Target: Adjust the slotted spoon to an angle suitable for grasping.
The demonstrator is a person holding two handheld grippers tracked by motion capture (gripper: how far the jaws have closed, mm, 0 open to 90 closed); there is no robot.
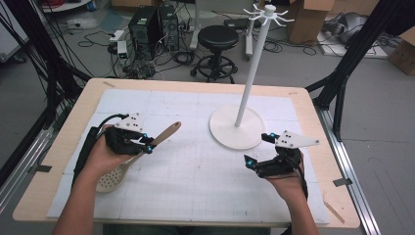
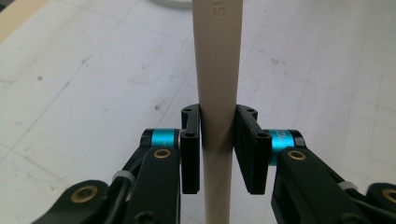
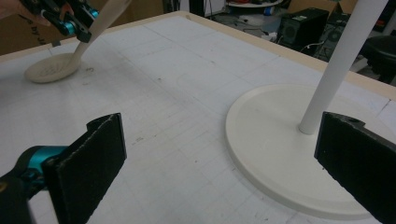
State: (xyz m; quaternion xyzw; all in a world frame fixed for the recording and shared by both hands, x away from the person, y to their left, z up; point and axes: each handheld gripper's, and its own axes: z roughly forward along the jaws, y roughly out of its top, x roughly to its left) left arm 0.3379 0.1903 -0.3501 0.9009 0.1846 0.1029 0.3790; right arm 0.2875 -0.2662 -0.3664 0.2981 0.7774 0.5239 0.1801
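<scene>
The left hand-held gripper point(image 1: 147, 147) clamps the beige slotted spoon's point(image 1: 128, 161) handle, its long axis pointing toward the white hook stand point(image 1: 237, 127); the right hand-held gripper point(image 1: 255, 151) gapes wide beside it.

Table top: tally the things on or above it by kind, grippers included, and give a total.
Slotted spoon, beige, clamped by its handle in the left gripper: 1
White hook stand: 1
Grippers, left and right gripper: 2
Total: 4

High view looks down on the table point(image 1: 58, 161) — both gripper views sit close, sharing its mat.
</scene>
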